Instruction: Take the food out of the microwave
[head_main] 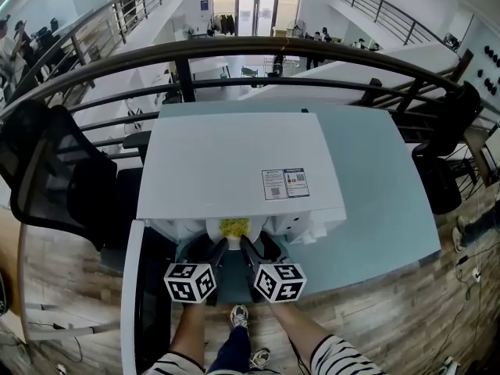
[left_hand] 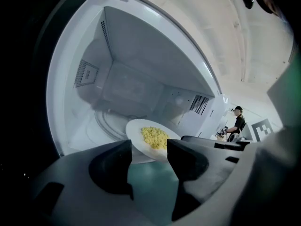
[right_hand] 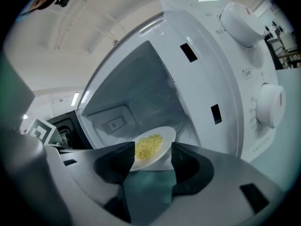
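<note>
Plate (left_hand: 134, 128) — just beyond left gripper (left_hand: 149, 147), right gripper (right_hand: 153, 149)

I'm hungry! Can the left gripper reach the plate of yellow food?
Probably yes. The microwave stands open, and the plate lies right before the left gripper, jaws parted, nothing in between.

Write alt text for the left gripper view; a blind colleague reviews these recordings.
The left tool, jaws apart, points into an open white microwave at a white plate of yellow food, whose near rim sits between the jaw tips. A person stands in the distance at right.
</note>
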Available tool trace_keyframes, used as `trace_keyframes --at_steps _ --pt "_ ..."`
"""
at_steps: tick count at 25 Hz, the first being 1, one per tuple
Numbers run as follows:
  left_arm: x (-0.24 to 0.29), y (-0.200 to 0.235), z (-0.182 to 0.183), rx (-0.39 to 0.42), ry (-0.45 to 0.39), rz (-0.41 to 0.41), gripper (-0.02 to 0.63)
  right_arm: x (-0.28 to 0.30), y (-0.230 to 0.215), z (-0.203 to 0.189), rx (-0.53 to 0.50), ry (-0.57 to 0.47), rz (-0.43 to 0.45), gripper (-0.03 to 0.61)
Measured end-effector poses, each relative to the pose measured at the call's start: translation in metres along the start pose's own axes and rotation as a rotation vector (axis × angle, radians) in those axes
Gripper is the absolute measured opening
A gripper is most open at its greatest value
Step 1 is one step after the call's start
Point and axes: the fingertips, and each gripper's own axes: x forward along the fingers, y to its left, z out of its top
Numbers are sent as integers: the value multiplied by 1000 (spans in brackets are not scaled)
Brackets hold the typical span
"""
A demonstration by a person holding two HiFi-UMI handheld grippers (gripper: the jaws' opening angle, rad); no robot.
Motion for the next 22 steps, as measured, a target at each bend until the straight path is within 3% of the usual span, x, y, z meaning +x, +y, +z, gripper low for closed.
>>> trace_keyframes --at_steps 5,11,13,22 --pt "1 12 -5 -75 -21 34 229 4 -8 0 47 -8 -3 244" --pt "5 12 -5 -200 -43 -18 225 10 -13 -2 112 9 -10 219" --pt "6 12 -4 -208 -47 -26 182 11 -14 -3 125 15 -13 164" --pt "-4 -1 -8 -220 -61 -32 146 -6 -13 2 113 4 -23 129"
